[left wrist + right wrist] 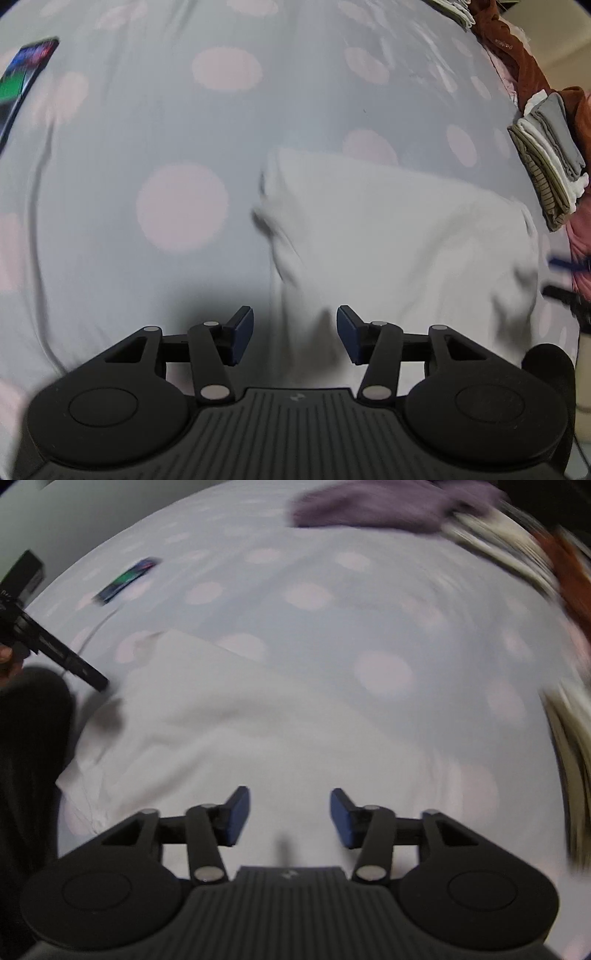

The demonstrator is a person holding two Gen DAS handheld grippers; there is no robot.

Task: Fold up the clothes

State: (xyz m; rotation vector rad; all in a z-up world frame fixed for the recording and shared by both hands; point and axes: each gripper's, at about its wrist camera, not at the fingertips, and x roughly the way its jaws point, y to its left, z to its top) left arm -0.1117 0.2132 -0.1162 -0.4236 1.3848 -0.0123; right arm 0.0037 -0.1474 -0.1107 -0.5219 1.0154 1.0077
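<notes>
A white garment (399, 229) lies spread on a grey sheet with pink dots (155, 118). Its left edge is rumpled into a ridge. My left gripper (295, 325) hangs over the near part of the cloth, open, with nothing between its blue pads. In the right wrist view the same white garment (229, 723) lies flat, folded to a straight edge at the far side. My right gripper (290, 806) is open above its near edge, holding nothing. The left gripper's fingers (74, 664) reach in from the left, over the garment's left corner, with a dark sleeve below them.
A phone (26, 74) with a lit screen lies at the far left of the sheet, a thin cable (37, 221) running from it. Folded clothes (546, 162) are stacked at the right, beside a rust-brown garment (509, 48). A purple garment (388, 506) lies at the back.
</notes>
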